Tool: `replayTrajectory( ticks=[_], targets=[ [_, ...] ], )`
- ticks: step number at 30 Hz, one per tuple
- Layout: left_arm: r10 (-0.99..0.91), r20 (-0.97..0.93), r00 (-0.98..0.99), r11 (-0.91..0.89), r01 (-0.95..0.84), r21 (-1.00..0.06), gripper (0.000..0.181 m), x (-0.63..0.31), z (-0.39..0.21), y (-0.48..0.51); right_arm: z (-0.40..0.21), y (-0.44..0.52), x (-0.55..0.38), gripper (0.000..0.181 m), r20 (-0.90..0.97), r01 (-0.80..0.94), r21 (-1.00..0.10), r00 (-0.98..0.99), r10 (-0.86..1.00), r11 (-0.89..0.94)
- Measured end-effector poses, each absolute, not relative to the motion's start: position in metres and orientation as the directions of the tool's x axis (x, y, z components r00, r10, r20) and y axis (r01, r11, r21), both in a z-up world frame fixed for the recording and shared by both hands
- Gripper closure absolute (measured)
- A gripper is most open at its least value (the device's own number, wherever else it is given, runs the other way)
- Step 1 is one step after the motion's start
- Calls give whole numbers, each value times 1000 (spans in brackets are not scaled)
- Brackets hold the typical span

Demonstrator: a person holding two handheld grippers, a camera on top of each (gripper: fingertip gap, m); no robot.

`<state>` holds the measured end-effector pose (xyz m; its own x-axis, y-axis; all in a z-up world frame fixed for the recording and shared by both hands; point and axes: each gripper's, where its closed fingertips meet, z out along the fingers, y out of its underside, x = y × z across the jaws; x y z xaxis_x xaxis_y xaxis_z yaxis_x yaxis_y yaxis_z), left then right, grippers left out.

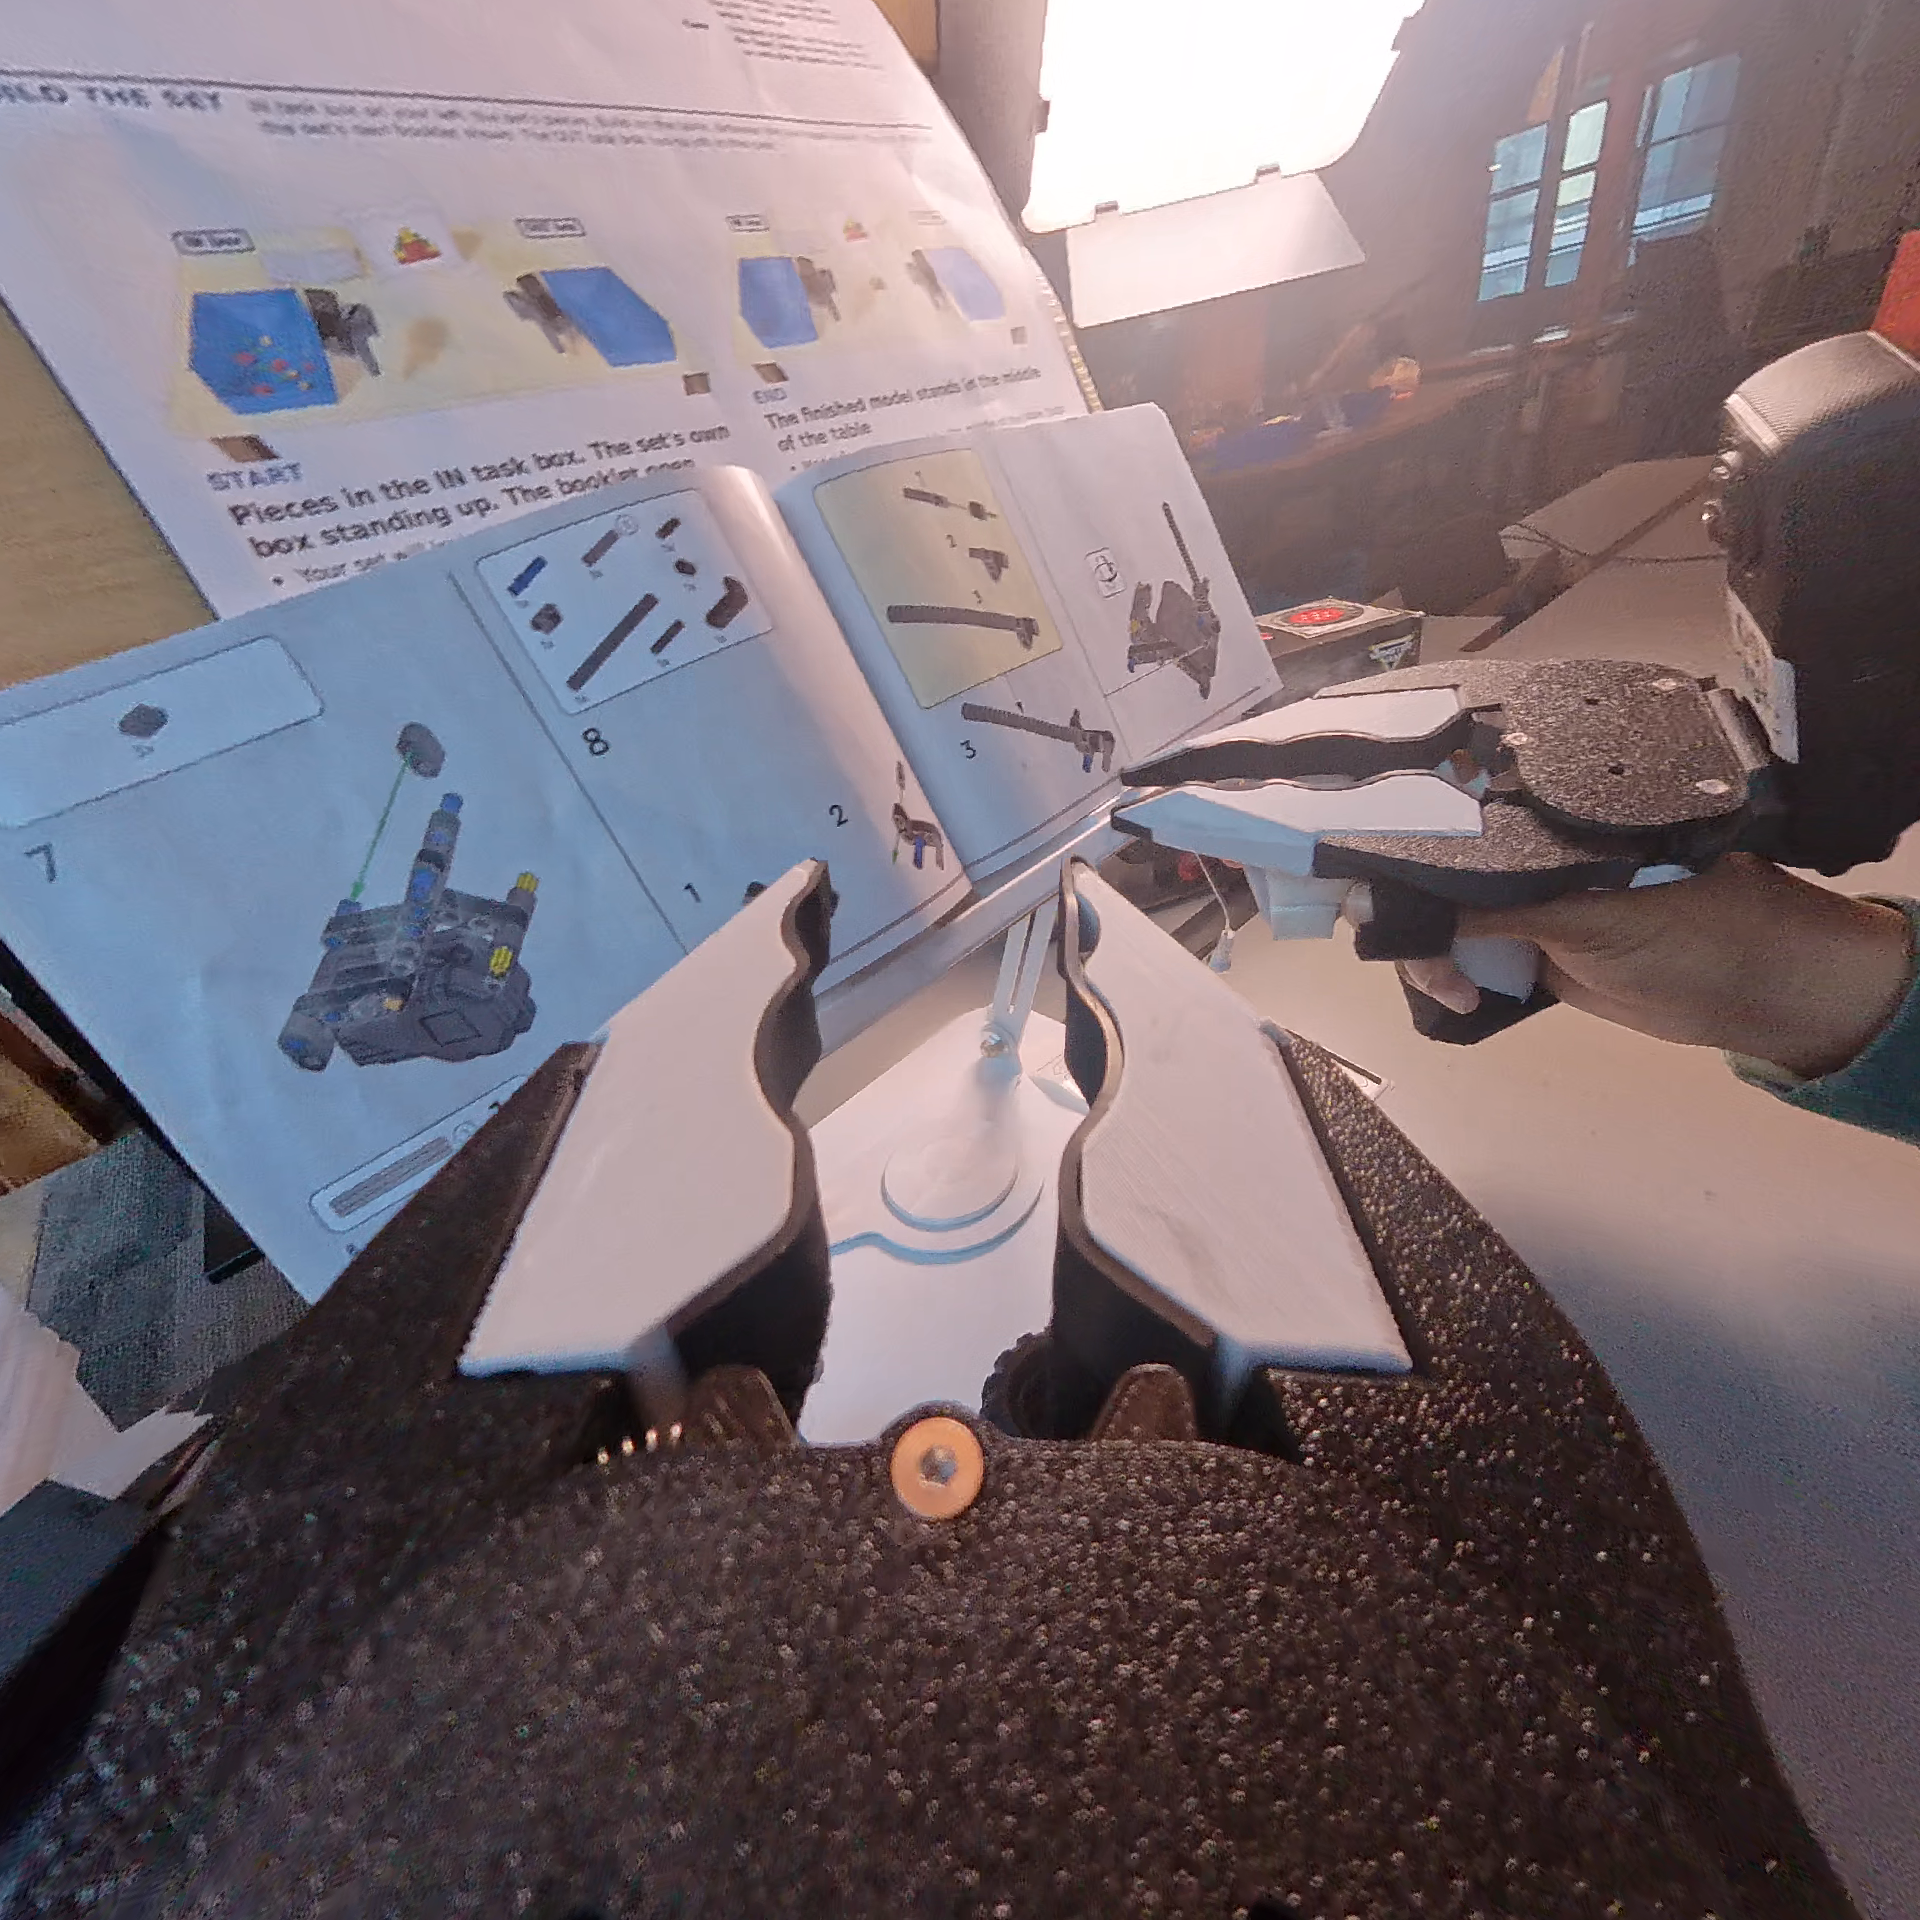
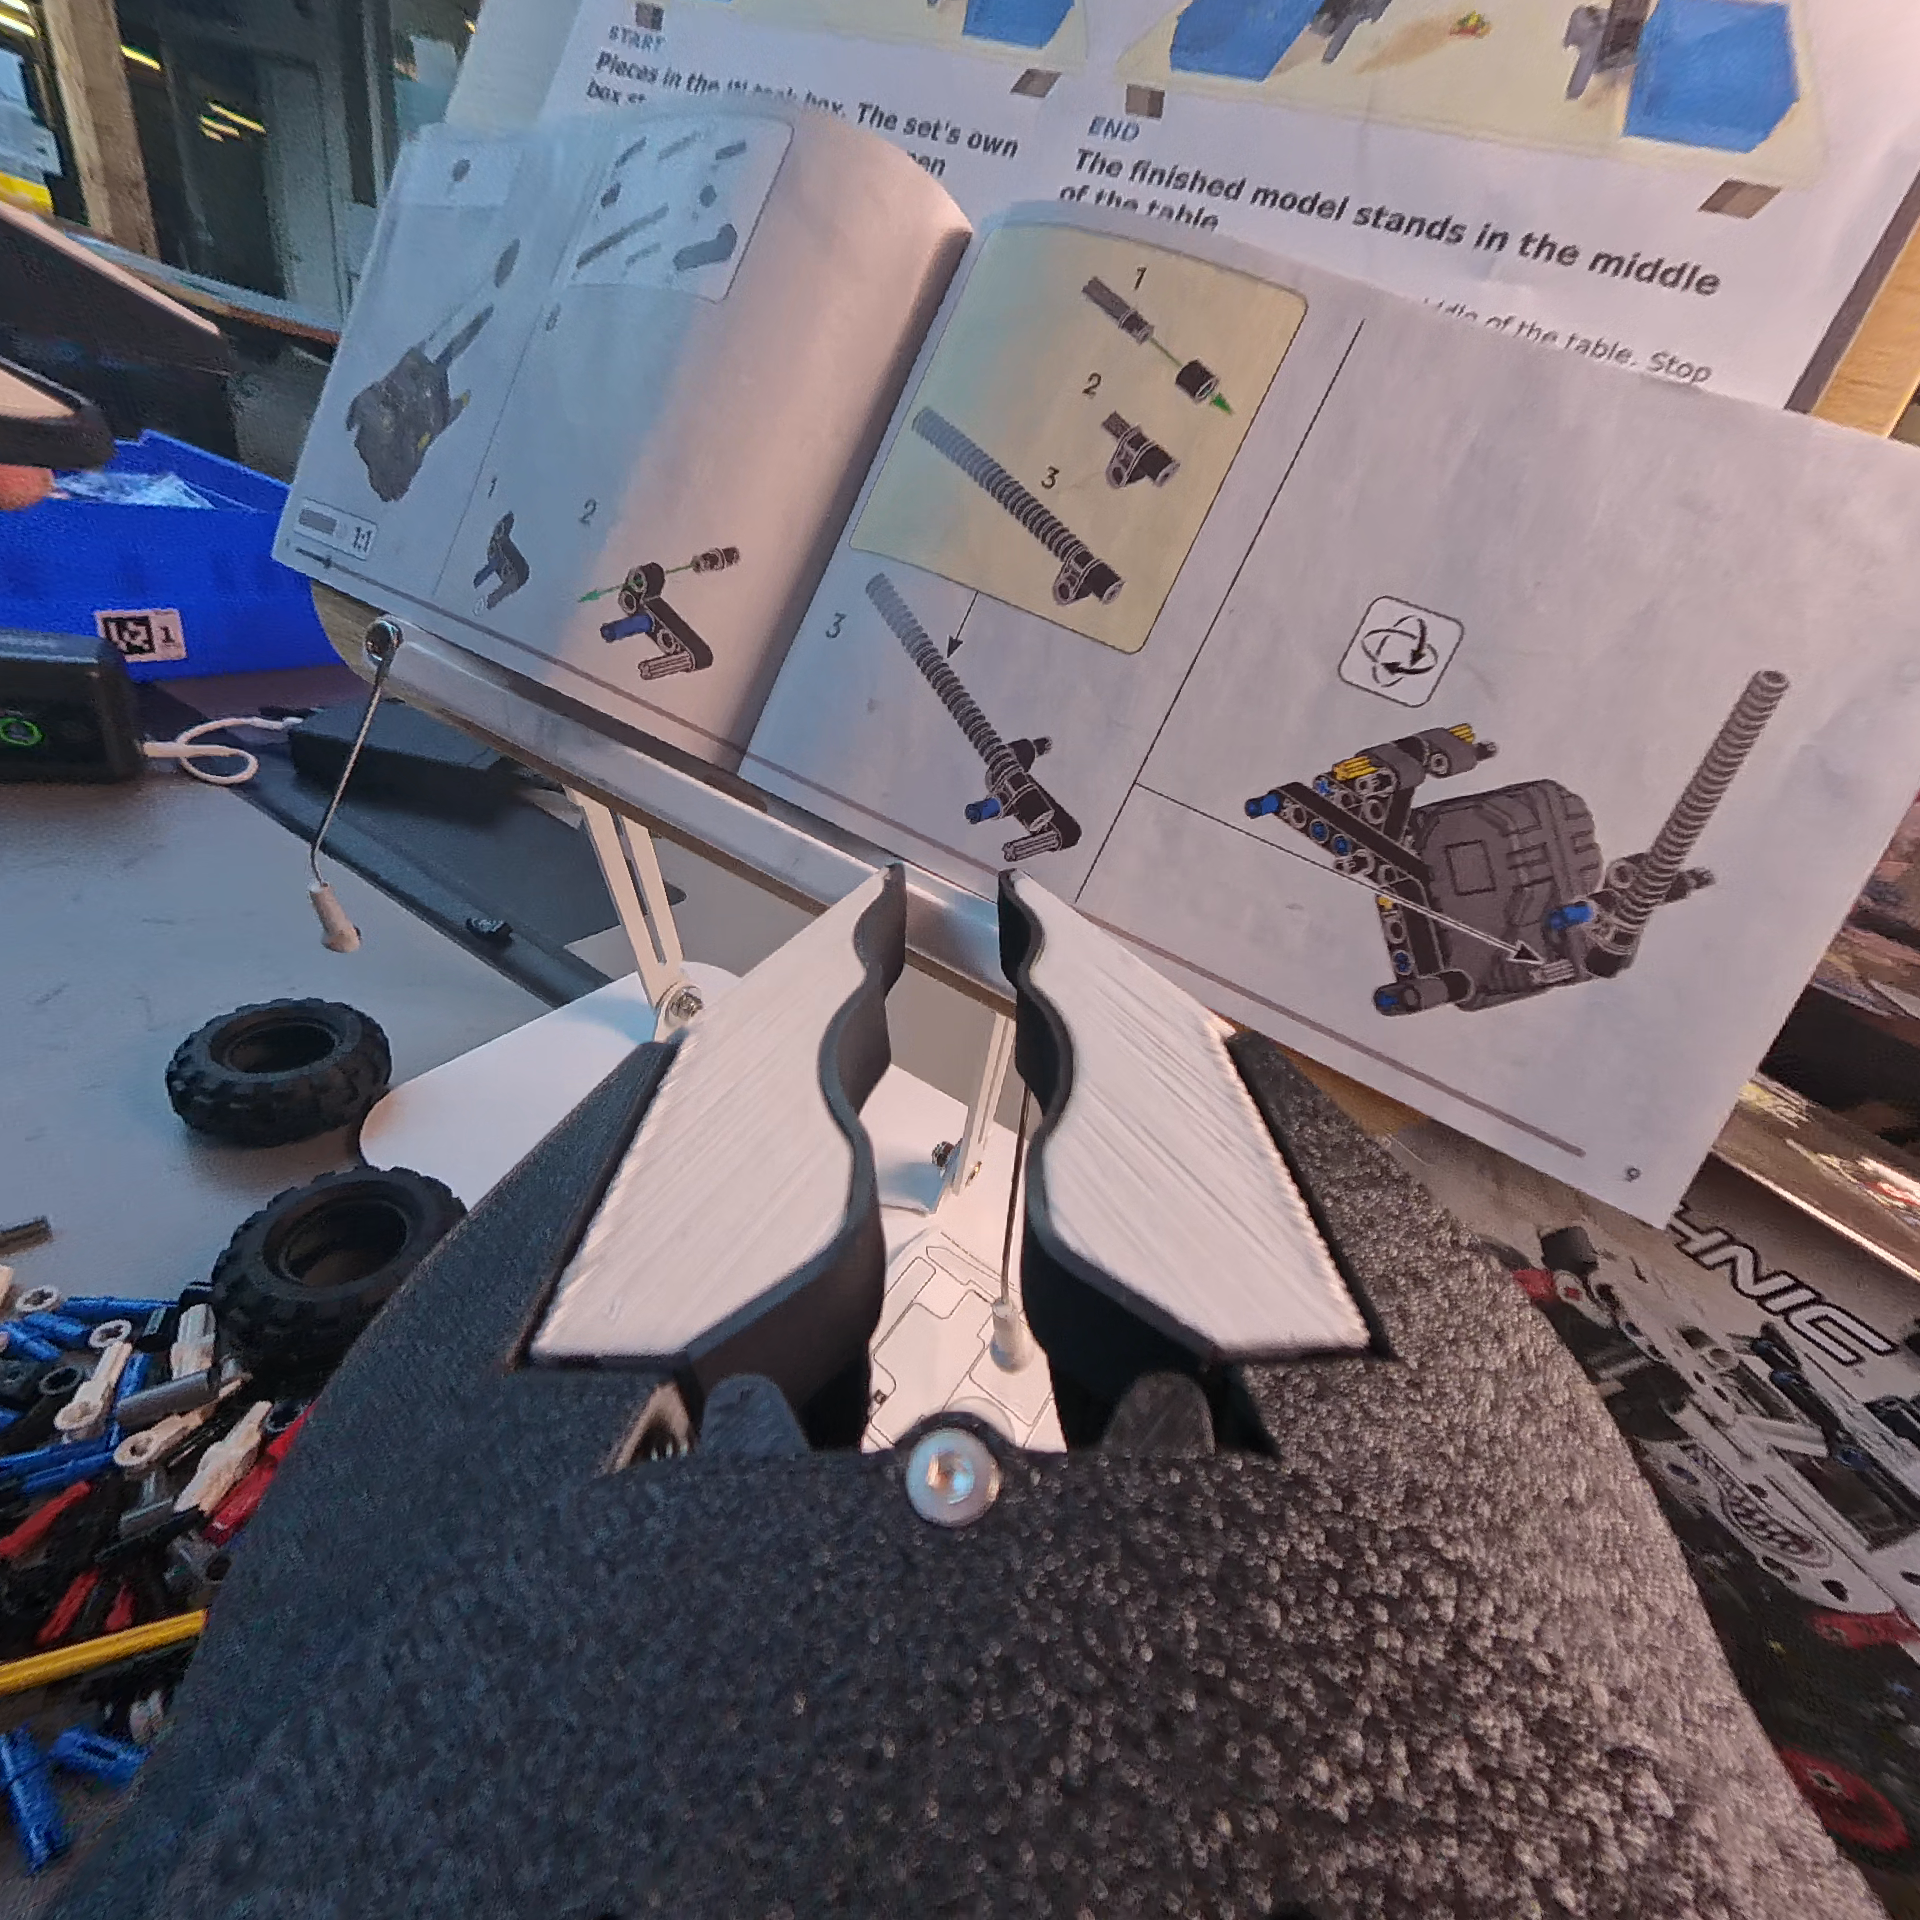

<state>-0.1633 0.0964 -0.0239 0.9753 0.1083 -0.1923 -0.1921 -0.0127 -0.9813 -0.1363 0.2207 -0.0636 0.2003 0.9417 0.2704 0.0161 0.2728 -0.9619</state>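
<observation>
Left claw (image 1: 940, 883): open wide, nothing between the jaws. It points at the lower edge of the booklet's (image 1: 416, 831) left page, close to the page and apart from it as far as this view shows.
Below it: the white stand base (image 1: 935, 1278) on the pale surface (image 1: 1558, 1299).
Right claw (image 2: 951, 888): jaws a narrow gap apart, holding nothing. The tips sit at the stand's metal ledge (image 2: 623, 717), under the booklet's right page. Contact with ledge or page: cannot tell, since the tips cover that spot.
The hand (image 1: 1662, 956) carrying the right claw comes in level from the right.
On the surface left of the stand: two black tyres (image 2: 278, 1055) and a heap of small loose parts (image 2: 94, 1455). To the right, a printed box (image 2: 1714, 1455).
A wire page clip (image 2: 348, 790) hangs free from the ledge's left end.
Booklet: open, propped upright on the ledge, centre pages bowed.
Behind it: a large printed sheet (image 1: 520, 312). Far left, a blue bin (image 2: 156, 540).
</observation>
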Motion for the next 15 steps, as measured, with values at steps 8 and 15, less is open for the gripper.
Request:
replayTrajectory(
  ticks=[8, 15],
  targets=[
    [-168, -224, 960, -77, -240, -968, 137, -82, -25, 86, -11, 196, -99, 170, 340, -99, -932, 102, 935, 349],
    [-374, -85, 923, -250, -189, -950, 134, -29, -107, 19, -80, 123, -6, 166, 357, 48, -922, -277, 892, 384]
  ],
)
